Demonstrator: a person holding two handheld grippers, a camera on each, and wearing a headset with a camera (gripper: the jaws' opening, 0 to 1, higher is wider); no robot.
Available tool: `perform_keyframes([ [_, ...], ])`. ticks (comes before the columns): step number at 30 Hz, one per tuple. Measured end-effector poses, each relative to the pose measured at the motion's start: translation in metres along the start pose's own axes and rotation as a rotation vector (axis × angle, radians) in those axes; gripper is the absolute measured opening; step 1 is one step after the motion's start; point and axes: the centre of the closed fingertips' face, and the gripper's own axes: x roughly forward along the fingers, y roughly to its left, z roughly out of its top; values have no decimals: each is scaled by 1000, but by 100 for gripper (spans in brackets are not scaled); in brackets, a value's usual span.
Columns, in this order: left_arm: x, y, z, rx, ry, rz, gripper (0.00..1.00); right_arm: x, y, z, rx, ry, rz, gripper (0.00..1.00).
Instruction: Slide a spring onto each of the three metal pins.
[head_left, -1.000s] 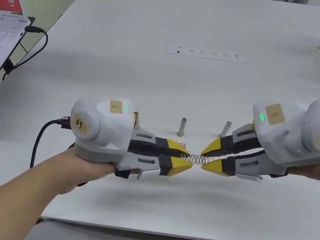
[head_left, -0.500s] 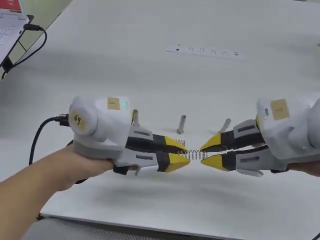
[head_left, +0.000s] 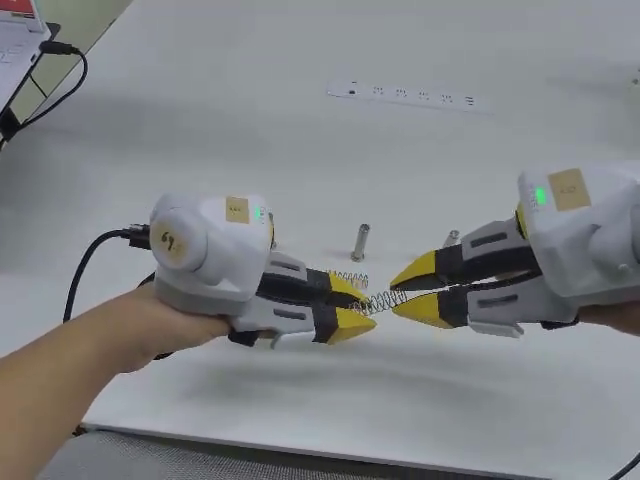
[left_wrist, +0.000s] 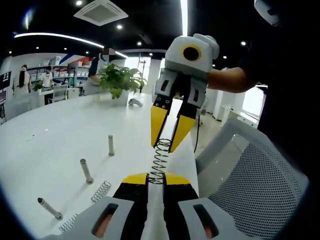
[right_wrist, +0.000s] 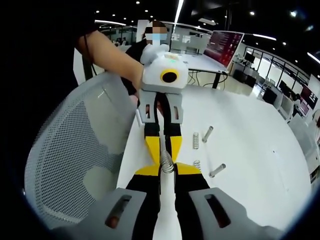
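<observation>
Spring (head_left: 381, 299): one, stretched in the air between my two claws.
Left gripper (left_wrist: 156, 176): I have its jaws pinched on one end.
Right gripper (right_wrist: 167, 169): pinched on the other end.
Metal pins (left_wrist: 86, 171): three, upright, to my left claw's left.
Loose springs (left_wrist: 100, 191): two, lying beside the pins.

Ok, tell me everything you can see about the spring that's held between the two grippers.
The spring is a slim coil of thin, silvery wire, metal by its look, with open turns. It is held in the air above the white table, bridging the gap between the grippers and sloping slightly in the head view. The left gripper has its yellow-tipped jaws closed on one end, the right gripper on the other. Nothing else touches it, and the pins stand beyond it.
</observation>
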Motion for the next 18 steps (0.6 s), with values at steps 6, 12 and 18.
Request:
perform_keyframes([
  [6, 2, 1, 3, -1, -12, 2, 3, -1, -2, 5, 27, -32, -6, 7],
  [12, 3, 0, 1, 8, -5, 2, 3, 2, 0, 11, 61, -79, -4, 7],
  [18, 2, -1, -2, 11, 4, -1, 3, 4, 2, 13, 78, -102, -7, 7],
])
